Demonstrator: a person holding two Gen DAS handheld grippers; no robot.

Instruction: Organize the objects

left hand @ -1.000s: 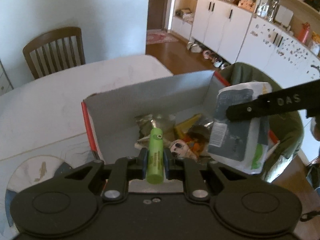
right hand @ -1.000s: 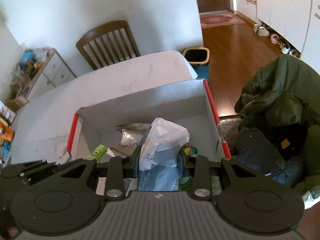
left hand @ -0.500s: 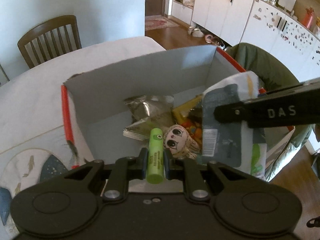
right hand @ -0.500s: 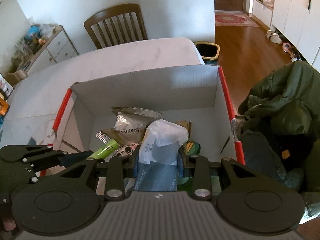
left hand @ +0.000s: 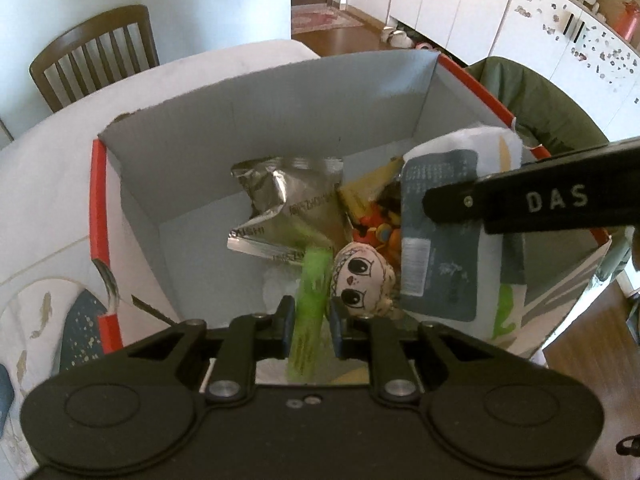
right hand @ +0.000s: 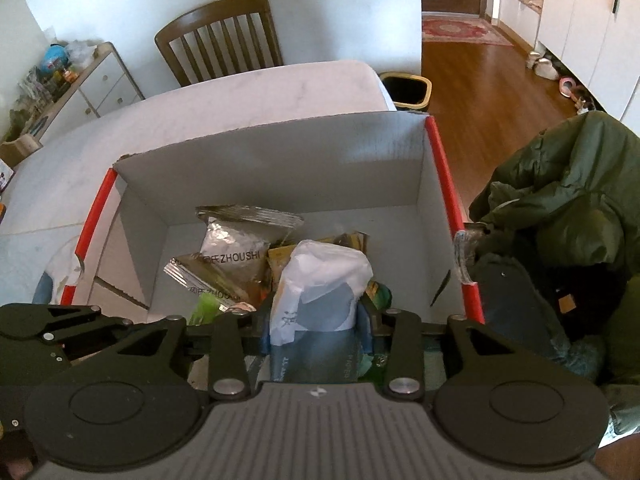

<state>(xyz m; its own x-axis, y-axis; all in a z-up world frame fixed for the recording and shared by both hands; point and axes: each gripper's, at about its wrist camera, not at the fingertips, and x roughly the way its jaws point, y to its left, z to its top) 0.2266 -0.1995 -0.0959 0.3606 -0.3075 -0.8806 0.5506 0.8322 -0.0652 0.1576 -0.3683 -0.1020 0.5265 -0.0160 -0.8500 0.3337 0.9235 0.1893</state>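
A white cardboard box with red edges (left hand: 98,200) (right hand: 440,168) stands on the table and holds a silver foil packet (left hand: 296,200), a doll-face toy (left hand: 360,276) and orange snack packs. My left gripper (left hand: 312,316) hangs over the box's near side. Its fingers are slightly parted around a green tube (left hand: 310,300), which is blurred and slipping down between them. My right gripper (right hand: 316,320) is shut on a white-and-blue pouch (right hand: 320,284) (left hand: 440,240), held upright over the right half of the box.
A wooden chair (right hand: 220,36) stands behind the white table (right hand: 260,92). A green jacket (right hand: 560,200) is piled at the right of the box. A fish-pattern mat (left hand: 48,320) lies left of it. A bin (right hand: 406,90) sits on the wooden floor.
Both grippers came closer over the box and lower. The green tube, sharp and firmly held before, now blurs and slides between the left fingers. The pouch stays held.
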